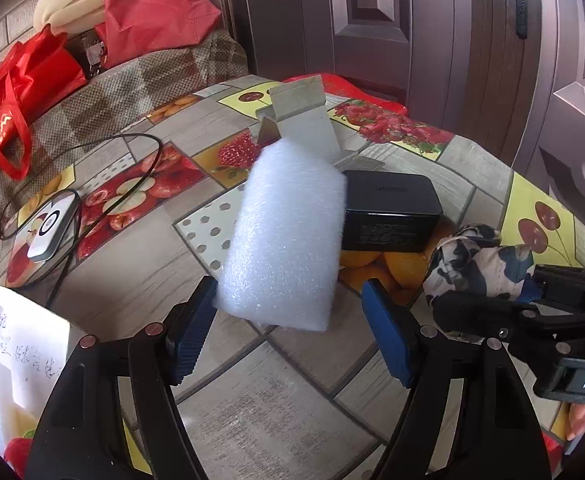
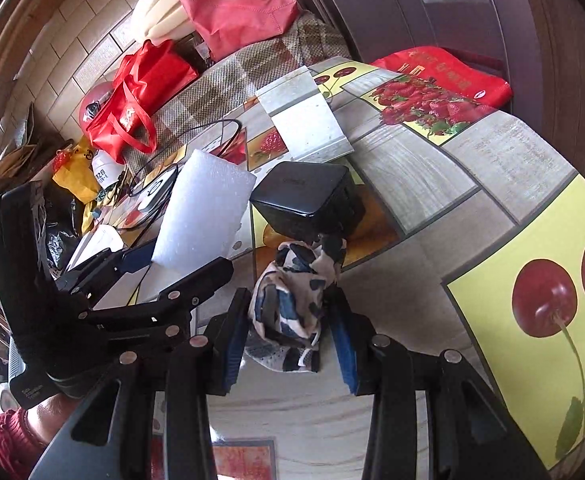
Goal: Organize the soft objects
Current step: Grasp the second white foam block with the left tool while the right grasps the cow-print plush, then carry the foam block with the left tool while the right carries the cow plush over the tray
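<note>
The white foam block stands tilted between the half-open fingers of the left gripper, only its left pad touching, so it may topple, while the right gripper pinches the patterned cloth loosely.

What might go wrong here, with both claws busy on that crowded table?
The white foam block sits askew between the left fingers, touching only one, so closing may tip it or shove it into the black charger. The patterned cloth pinched by the right fingers hangs loosely and may slip out.
</note>
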The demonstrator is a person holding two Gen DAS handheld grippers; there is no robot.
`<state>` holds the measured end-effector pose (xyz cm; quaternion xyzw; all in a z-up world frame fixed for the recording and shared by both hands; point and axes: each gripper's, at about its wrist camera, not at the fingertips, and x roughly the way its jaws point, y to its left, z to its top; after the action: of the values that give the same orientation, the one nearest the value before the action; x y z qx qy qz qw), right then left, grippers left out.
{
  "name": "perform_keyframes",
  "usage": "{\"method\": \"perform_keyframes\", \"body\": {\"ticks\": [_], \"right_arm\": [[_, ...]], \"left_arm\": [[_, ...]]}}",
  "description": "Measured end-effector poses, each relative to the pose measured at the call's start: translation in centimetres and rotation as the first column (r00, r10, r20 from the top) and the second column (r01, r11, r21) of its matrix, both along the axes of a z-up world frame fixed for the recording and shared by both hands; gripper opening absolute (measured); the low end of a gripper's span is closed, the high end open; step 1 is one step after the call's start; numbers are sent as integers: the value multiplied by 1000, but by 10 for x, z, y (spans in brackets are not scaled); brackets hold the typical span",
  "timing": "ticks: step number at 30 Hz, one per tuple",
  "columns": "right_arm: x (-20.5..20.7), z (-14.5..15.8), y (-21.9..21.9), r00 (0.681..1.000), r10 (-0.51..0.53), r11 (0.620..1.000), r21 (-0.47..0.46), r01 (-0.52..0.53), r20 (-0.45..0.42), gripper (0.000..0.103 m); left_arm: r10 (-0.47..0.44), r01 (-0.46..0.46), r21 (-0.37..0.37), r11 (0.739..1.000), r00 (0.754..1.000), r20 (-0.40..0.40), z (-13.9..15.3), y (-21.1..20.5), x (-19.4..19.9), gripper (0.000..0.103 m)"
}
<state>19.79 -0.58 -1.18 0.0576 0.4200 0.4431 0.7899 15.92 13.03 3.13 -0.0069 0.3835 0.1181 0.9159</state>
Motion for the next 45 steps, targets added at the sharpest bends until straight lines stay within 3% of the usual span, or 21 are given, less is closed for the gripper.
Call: {"method": "perform_keyframes", "body": {"ticks": [2,3,4,9,16,22,27,32,37,45], "right_arm": [[0,0,0,1000,0,1000,2,0,-1,40],[0,0,-1,1000,-1,1000,4,1,-3,40],[0,-1,-1,1000,-1,1000,6,1,-5,40],[2,-1,-3,1000,-3,1000,22,3,-17,40],[2,-1,-5,1000,-11,999,30,11,-23,40],[0,1,-12,999,-40,998,54,40,-7,40],[-19,20,-21,991,-55,992,116,41,122,40],[-44,37,-20,957,-68,991,133,31,283,40],[-70,45,-8,910,-35,995,95,-5,414,41],[-105,49,7,856,16,997,58,-54,516,41]], "left_arm": [[-9,9,-27,1000,1000,-11,-2,0,7,75],[-17,16,-44,999,1000,-18,-3,0,10,62],[-11,10,-53,999,1000,-25,-4,2,12,57],[-17,21,-104,994,999,41,2,7,5,55],[24,-17,-49,999,988,151,17,-5,-19,54],[91,-114,58,992,948,305,33,-28,-70,54],[139,-194,105,975,910,390,40,-39,-114,55],[197,-257,88,962,883,425,40,-37,-156,55],[195,-265,113,957,884,426,38,-38,-186,55],[215,-306,133,943,862,460,38,-37,-225,55]]}}
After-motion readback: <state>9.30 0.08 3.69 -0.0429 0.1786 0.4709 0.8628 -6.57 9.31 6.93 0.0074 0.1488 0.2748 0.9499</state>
